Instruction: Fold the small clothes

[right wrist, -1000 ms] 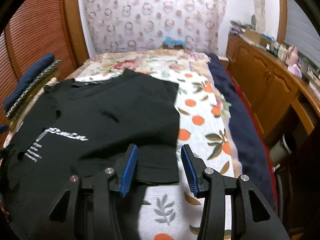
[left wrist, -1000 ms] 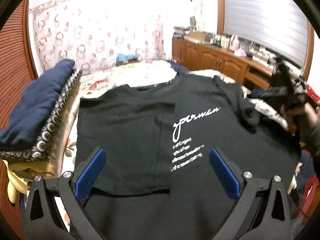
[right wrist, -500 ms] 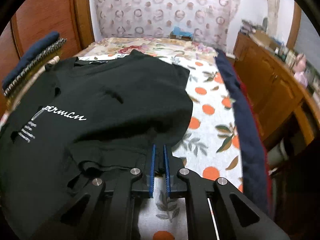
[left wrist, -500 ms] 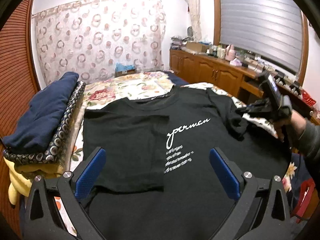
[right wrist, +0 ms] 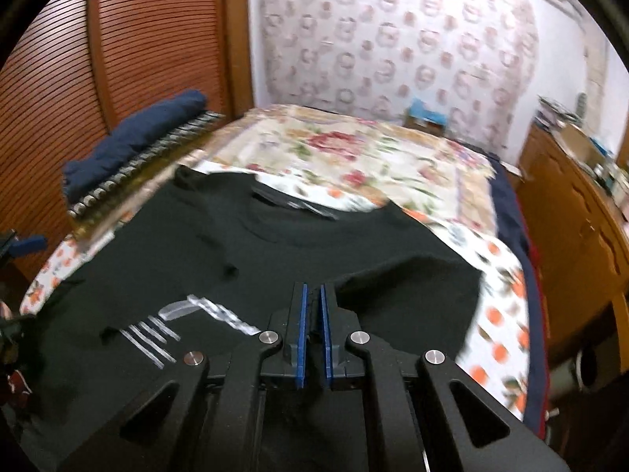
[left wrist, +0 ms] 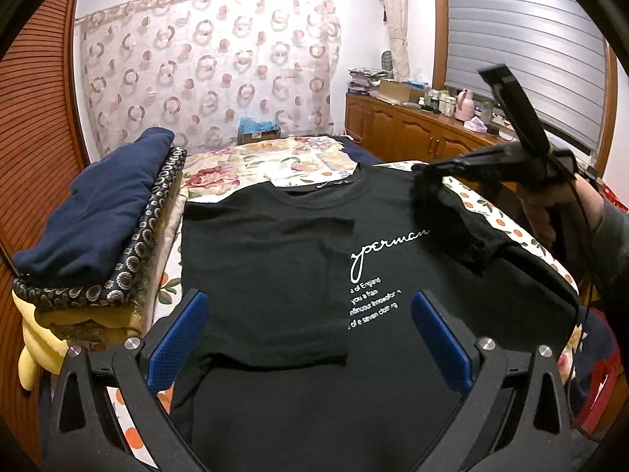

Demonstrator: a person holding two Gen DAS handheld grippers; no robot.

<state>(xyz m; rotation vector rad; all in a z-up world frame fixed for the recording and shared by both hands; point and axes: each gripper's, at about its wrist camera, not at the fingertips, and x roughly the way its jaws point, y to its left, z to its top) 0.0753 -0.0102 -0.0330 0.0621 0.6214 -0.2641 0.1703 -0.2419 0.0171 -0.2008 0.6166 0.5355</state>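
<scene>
A black t-shirt (left wrist: 275, 275) with white lettering lies face up on the bed, its left sleeve folded in over the chest. My left gripper (left wrist: 308, 334) hovers open above the shirt's lower half, blue pads wide apart and nothing between them. My right gripper (right wrist: 312, 295) is shut on the shirt's right sleeve (left wrist: 452, 216). It holds the sleeve lifted off the bed and over the shirt's shoulder. The left wrist view shows the right gripper (left wrist: 420, 177) at the right, with a hand (left wrist: 550, 212) on its grip. The shirt (right wrist: 275, 259) bunches under the closed pads.
A stack of folded bedding topped by a navy blanket (left wrist: 98, 216) sits at the bed's left edge. The floral sheet (left wrist: 275, 161) stretches beyond the collar. Wooden cabinets (left wrist: 412, 137) with clutter line the right wall. A wooden slatted wall (right wrist: 137, 39) stands at the left.
My right gripper closed on the right sleeve, then lifted it and carried it inward over the shirt. My left gripper stayed open in about the same place.
</scene>
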